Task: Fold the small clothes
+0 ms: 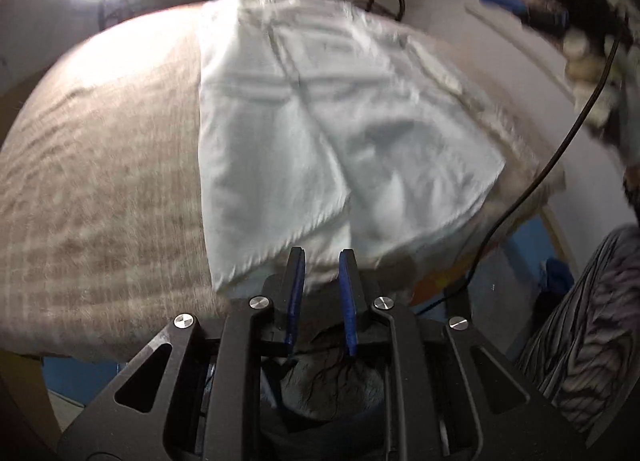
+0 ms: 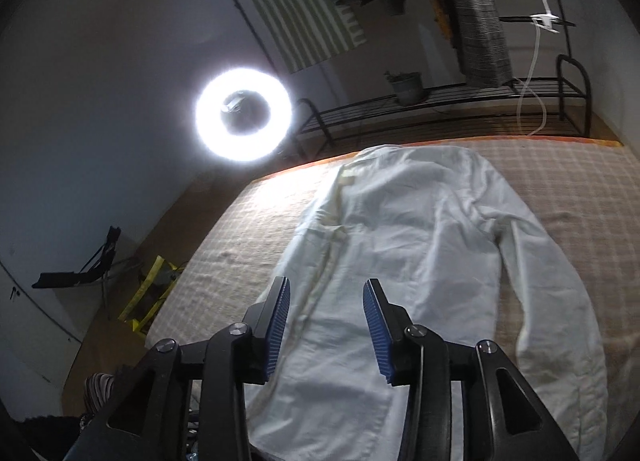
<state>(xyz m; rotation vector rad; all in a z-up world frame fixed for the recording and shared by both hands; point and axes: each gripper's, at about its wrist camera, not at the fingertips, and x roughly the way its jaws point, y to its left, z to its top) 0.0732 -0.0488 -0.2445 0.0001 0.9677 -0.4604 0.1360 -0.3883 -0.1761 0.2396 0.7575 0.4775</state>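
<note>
A white long-sleeved shirt (image 2: 400, 245) lies spread flat on a beige checked cloth-covered table (image 2: 580, 181), one sleeve running down its right side. It also shows in the left wrist view (image 1: 304, 133), blurred by motion. My left gripper (image 1: 322, 257) is open and empty, its blue-padded fingers just over the shirt's near hem at the table edge. My right gripper (image 2: 326, 293) is open and empty, held above the shirt's lower part without touching it. The right gripper shows blurred at the upper right of the left wrist view (image 1: 560, 1).
A bright ring light (image 2: 244, 113) stands beyond the table's far left corner. A black metal rack (image 2: 440, 101) with a small pot stands behind the table. A black cable (image 1: 560, 157) hangs at the right. Yellow-and-black gear (image 2: 148, 293) lies on the floor left.
</note>
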